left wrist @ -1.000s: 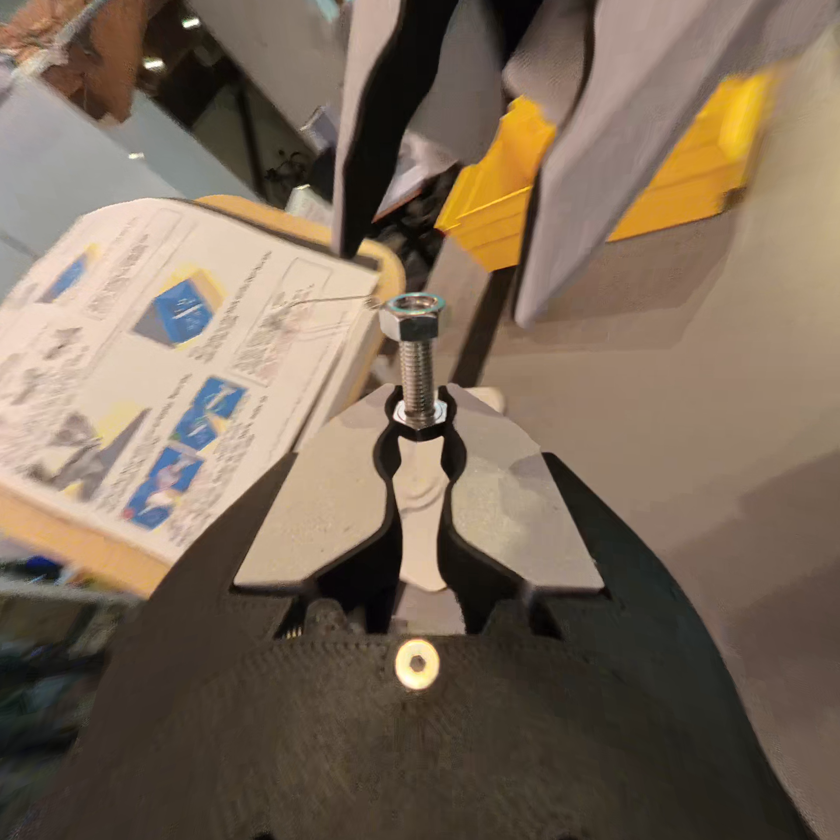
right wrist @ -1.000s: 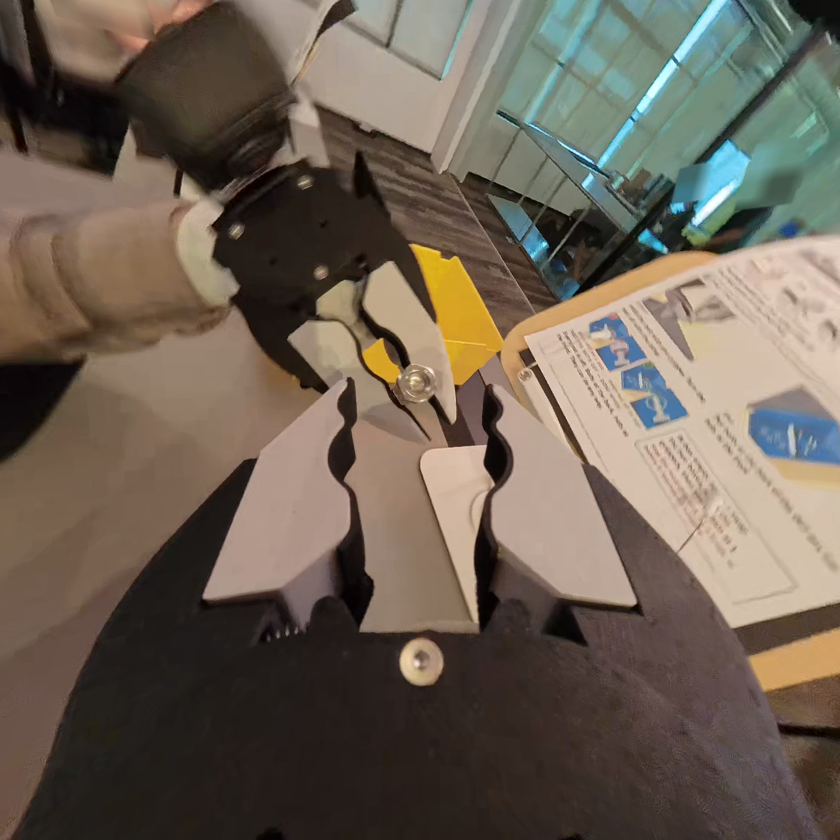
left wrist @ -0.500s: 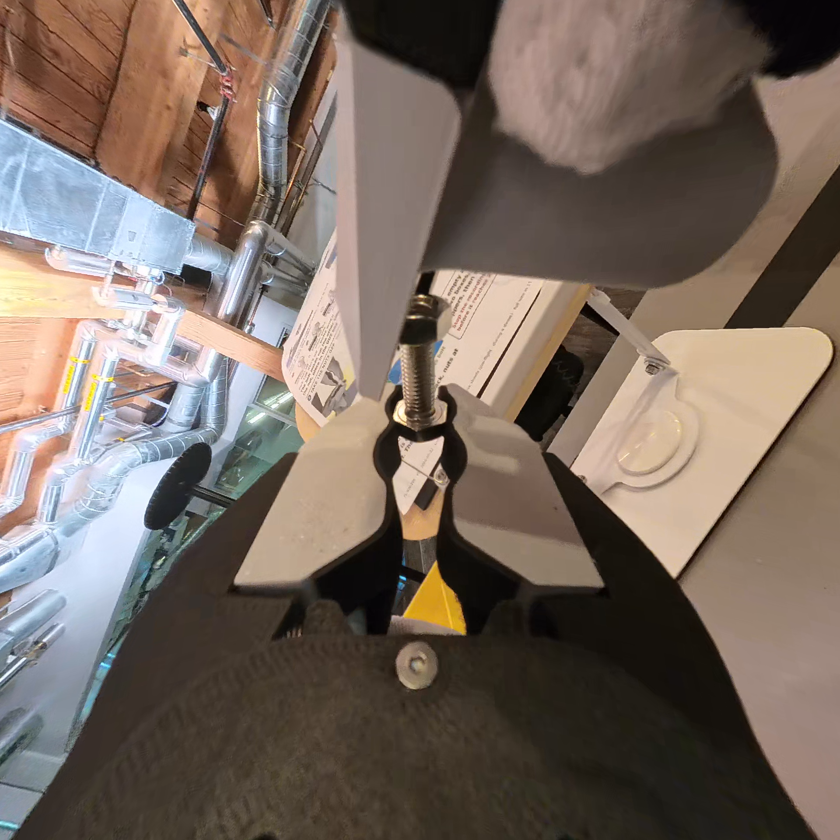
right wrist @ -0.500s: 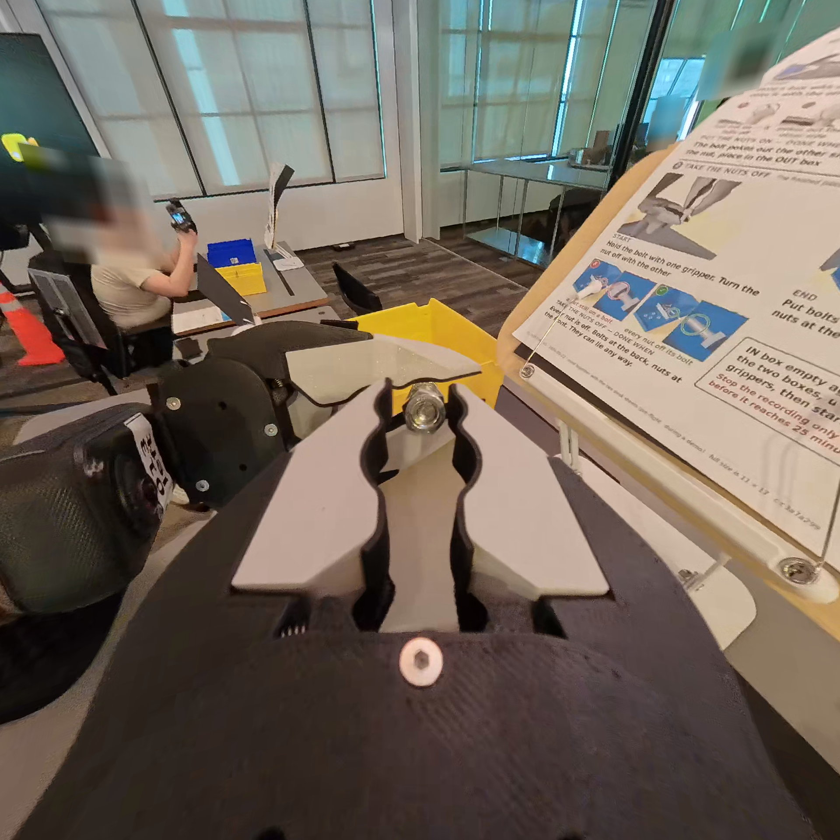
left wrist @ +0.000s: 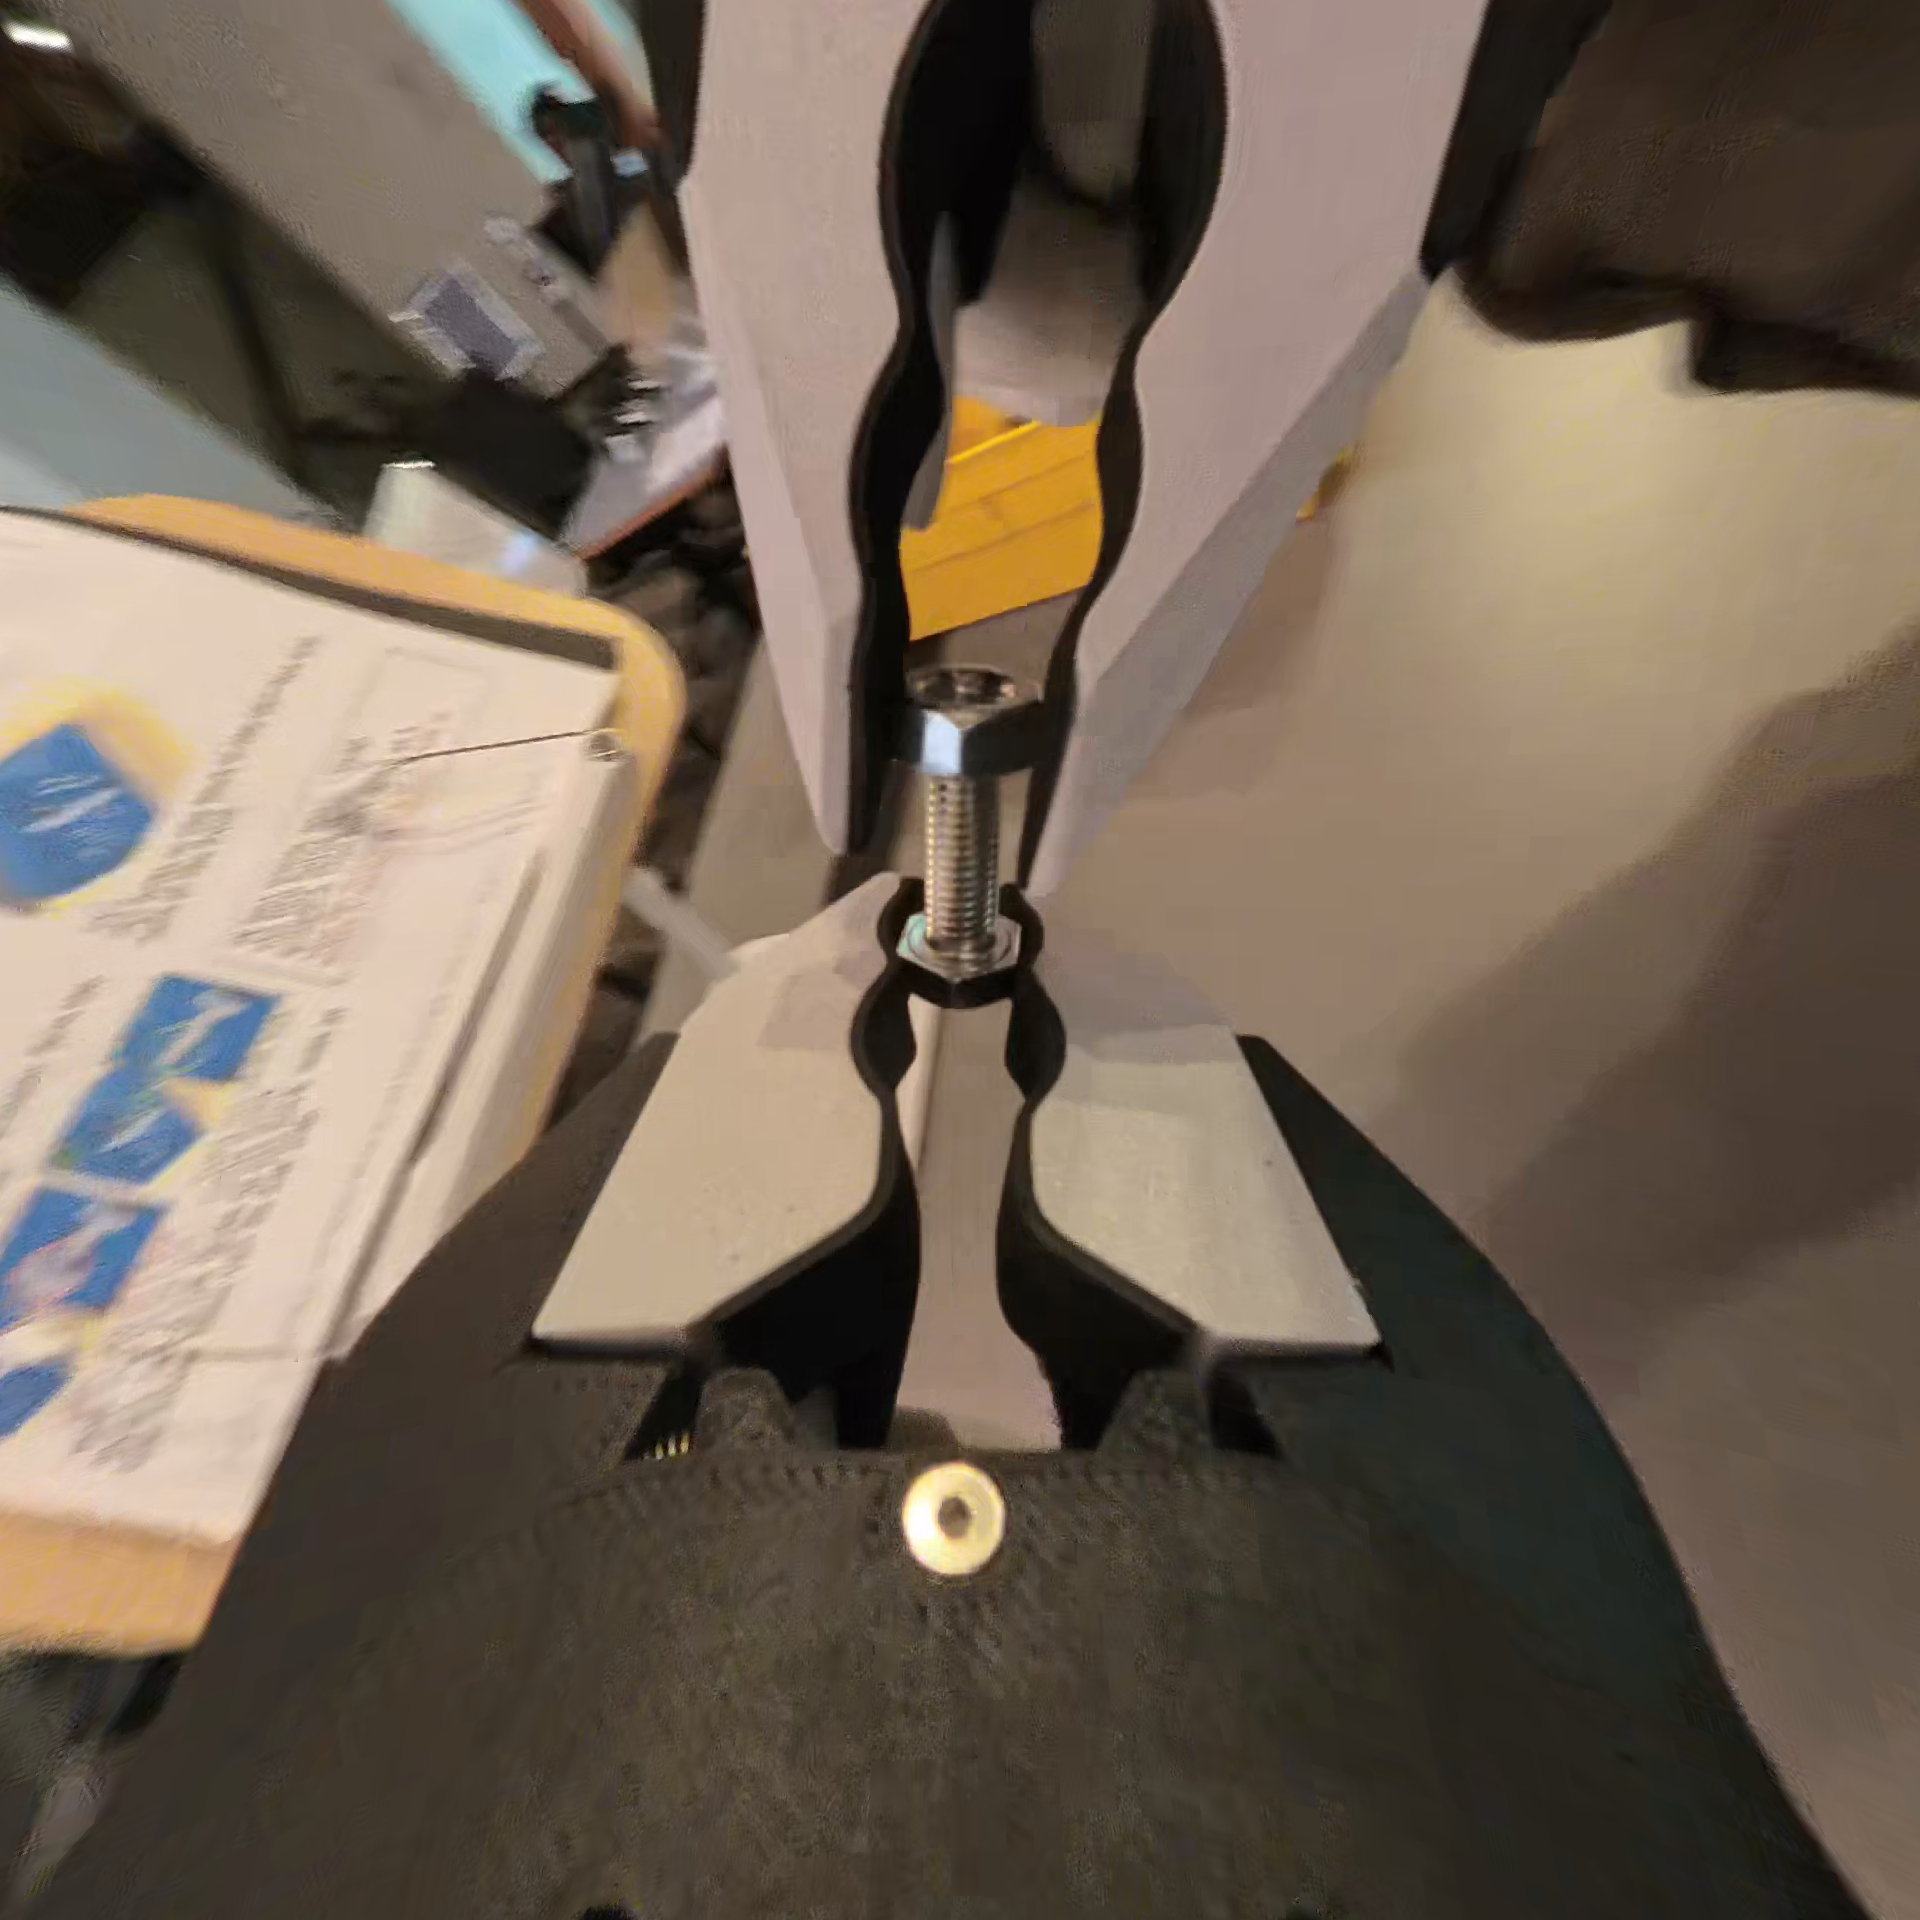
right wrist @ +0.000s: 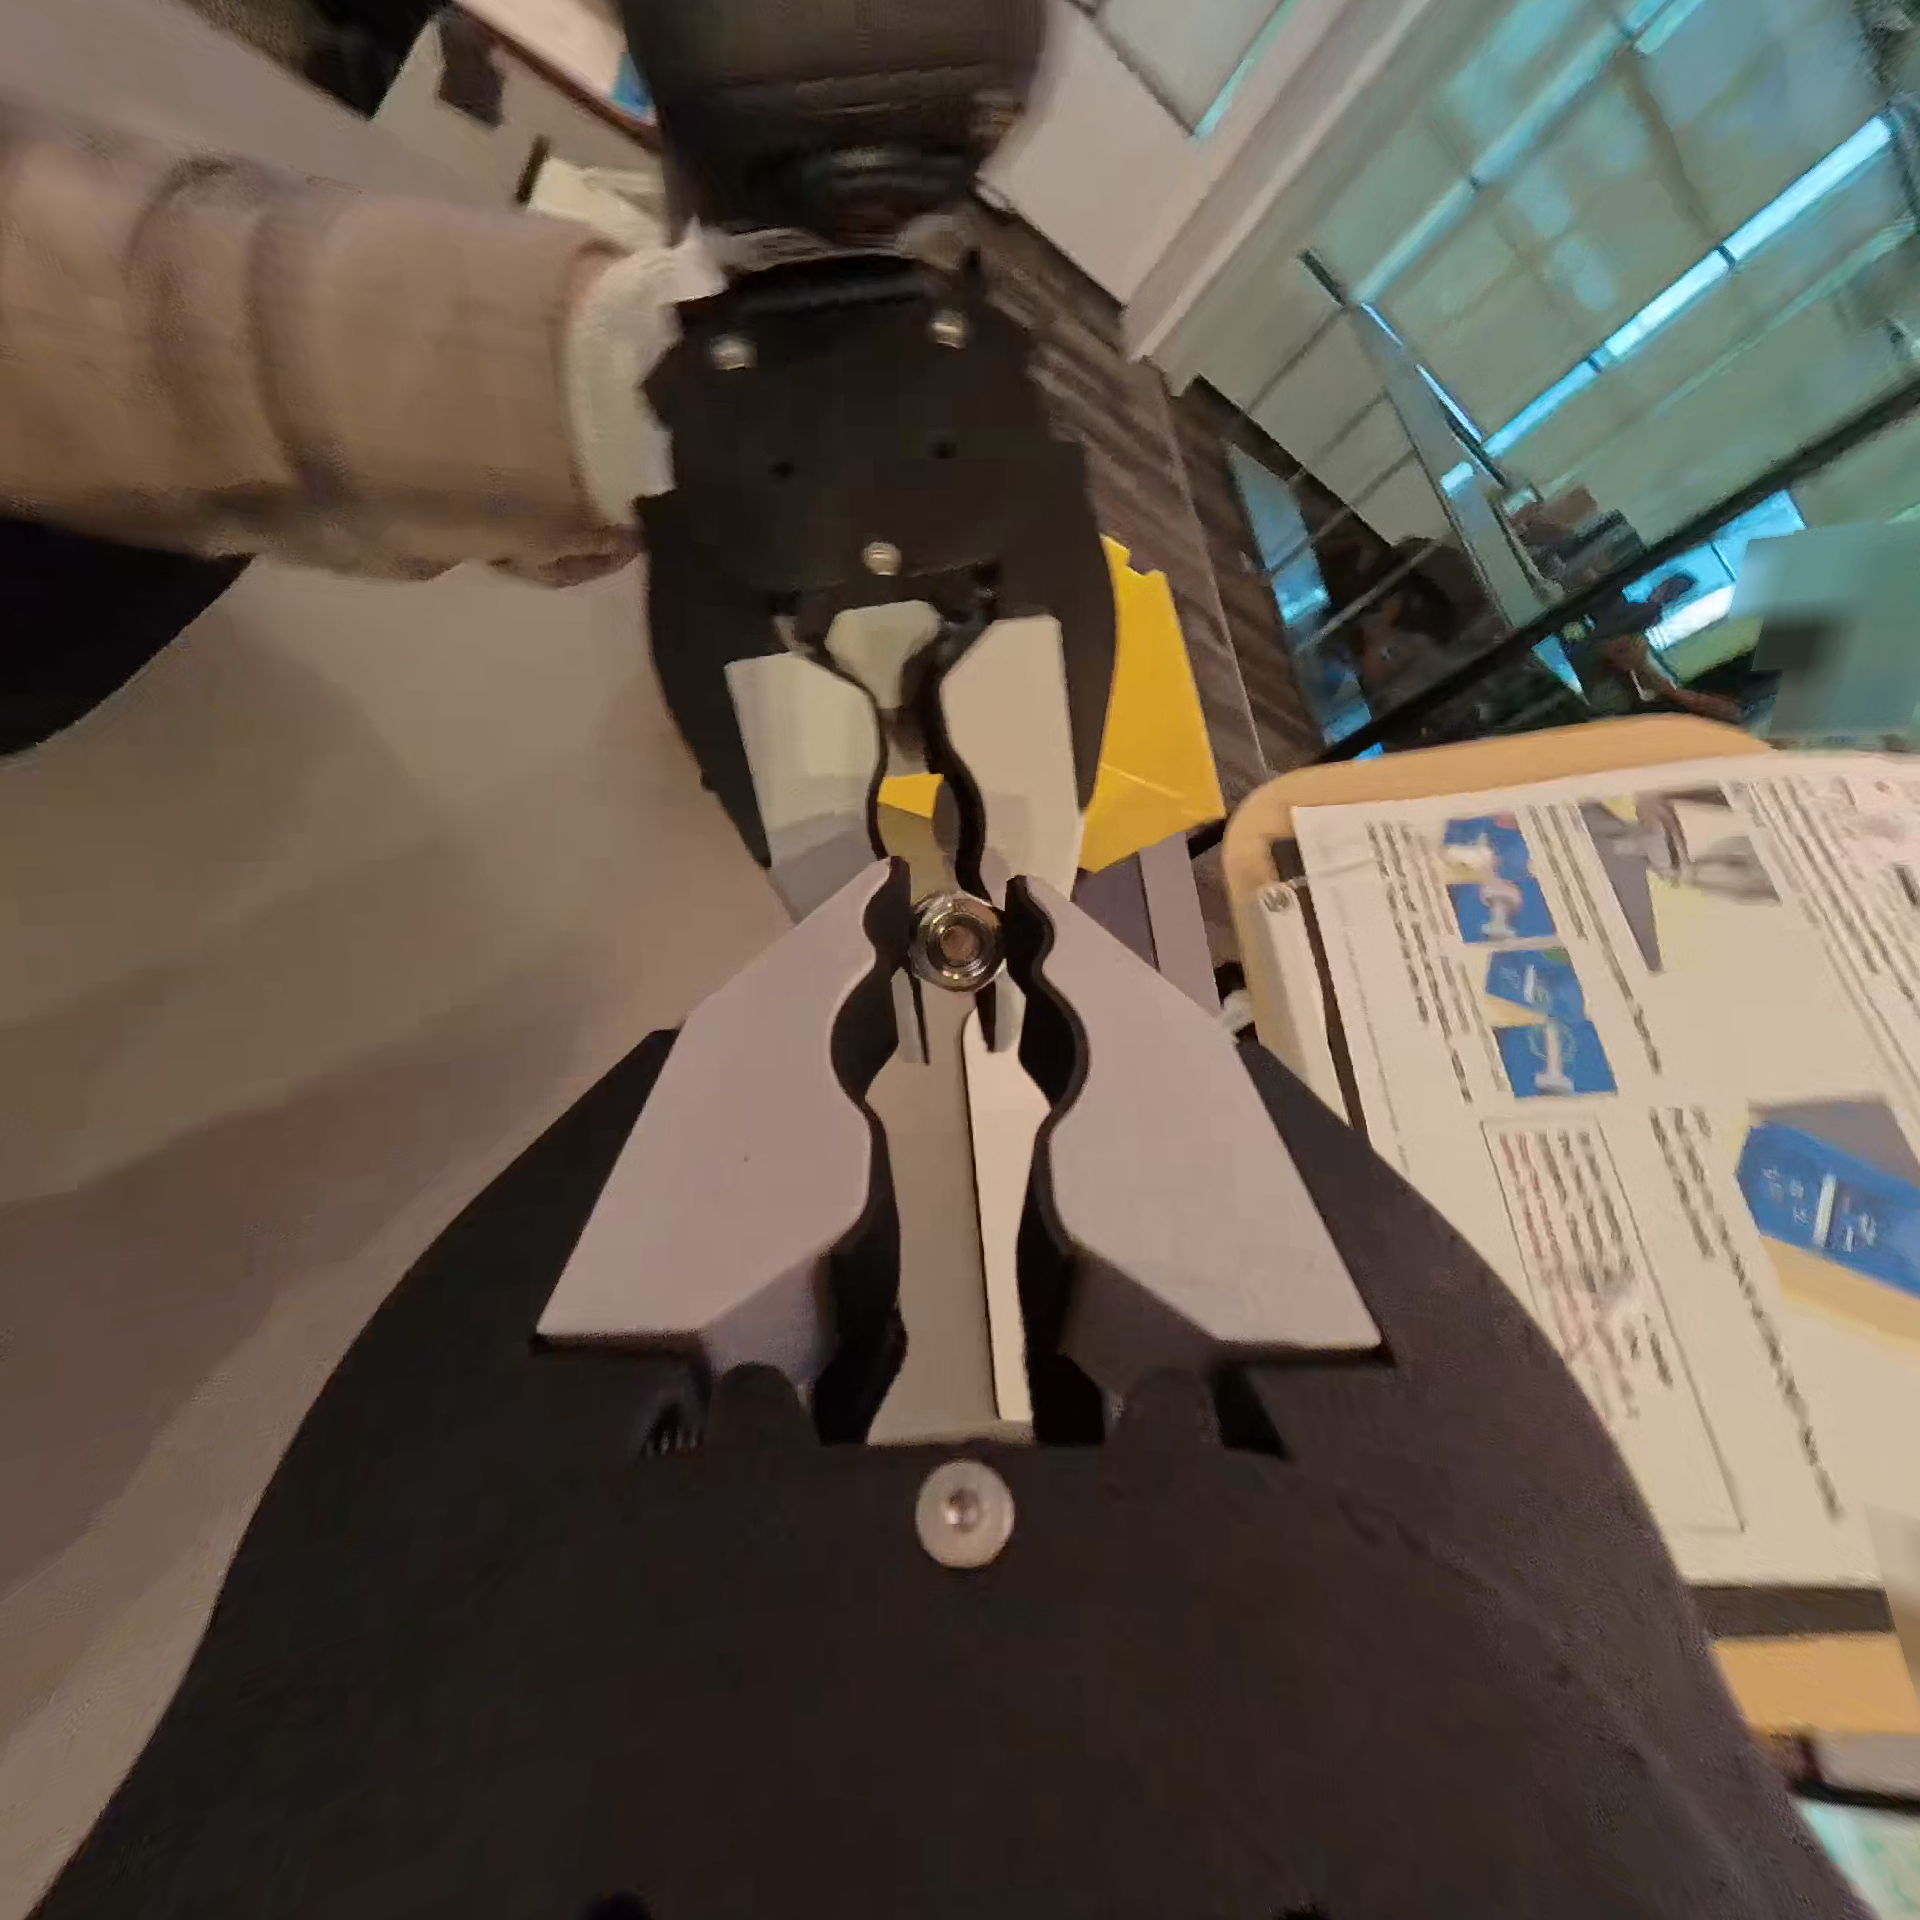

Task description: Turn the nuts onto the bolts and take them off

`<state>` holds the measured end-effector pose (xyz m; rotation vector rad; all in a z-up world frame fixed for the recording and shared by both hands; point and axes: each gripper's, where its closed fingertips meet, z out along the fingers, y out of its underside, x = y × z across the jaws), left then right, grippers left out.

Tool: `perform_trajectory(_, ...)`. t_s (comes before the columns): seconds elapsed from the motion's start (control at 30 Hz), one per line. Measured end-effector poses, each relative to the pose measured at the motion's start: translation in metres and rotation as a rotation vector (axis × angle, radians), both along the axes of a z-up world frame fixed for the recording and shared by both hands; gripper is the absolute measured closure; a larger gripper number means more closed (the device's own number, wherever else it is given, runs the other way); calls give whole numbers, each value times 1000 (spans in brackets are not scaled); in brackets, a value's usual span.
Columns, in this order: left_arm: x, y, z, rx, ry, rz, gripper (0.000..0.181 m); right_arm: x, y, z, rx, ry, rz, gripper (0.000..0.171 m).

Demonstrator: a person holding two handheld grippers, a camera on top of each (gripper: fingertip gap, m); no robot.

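A steel bolt (left wrist: 961, 831) stands along my left gripper's axis, with a nut (left wrist: 961, 951) at its near end. My left gripper (left wrist: 961, 935) is shut on the nut. My right gripper (left wrist: 940, 847) comes in from the far side and its fingers close on the bolt's hex head (left wrist: 971, 722). In the right wrist view I look at the bolt head (right wrist: 956, 945) end-on, clamped in the notch of my right gripper (right wrist: 956, 904). The left gripper (right wrist: 951, 862) faces it directly behind, held by a hand in a beige sleeve (right wrist: 312, 416).
A yellow bin (left wrist: 997, 520) sits behind the grippers, also seen in the right wrist view (right wrist: 1153, 727). An instruction sheet on a wooden board (left wrist: 260, 883) stands to one side (right wrist: 1610, 1091). The grey tabletop (left wrist: 1455, 831) lies below.
My right gripper was open and apart from the bolt; it closed on the bolt head. Both grippers have rolled together with the bolt since, and the backgrounds swung.
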<state>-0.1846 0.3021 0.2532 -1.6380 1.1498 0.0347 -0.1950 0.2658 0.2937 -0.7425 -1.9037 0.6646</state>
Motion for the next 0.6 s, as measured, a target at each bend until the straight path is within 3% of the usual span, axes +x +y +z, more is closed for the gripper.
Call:
perform_trajectory(0.07,9,-13,-4,-66,-44,-90,167,3,-14,-2,55,-7,58,155)
perform_trajectory(0.17,7,-12,-4,-72,-72,-90,167,0,-10,-1,97,3,14,154)
perform_trajectory(0.2,5,-9,-2,-57,-72,-68,167,-2,-6,4,91,33,-13,141)
perform_trajectory(0.3,-17,10,6,50,-10,83,167,-3,3,21,-81,89,-51,118)
perform_trajectory(0.47,-63,41,31,318,137,410,167,-10,52,29,-426,121,-246,125)
perform_trajectory(0.6,-83,53,45,508,292,618,167,-25,57,27,-707,141,-228,124)
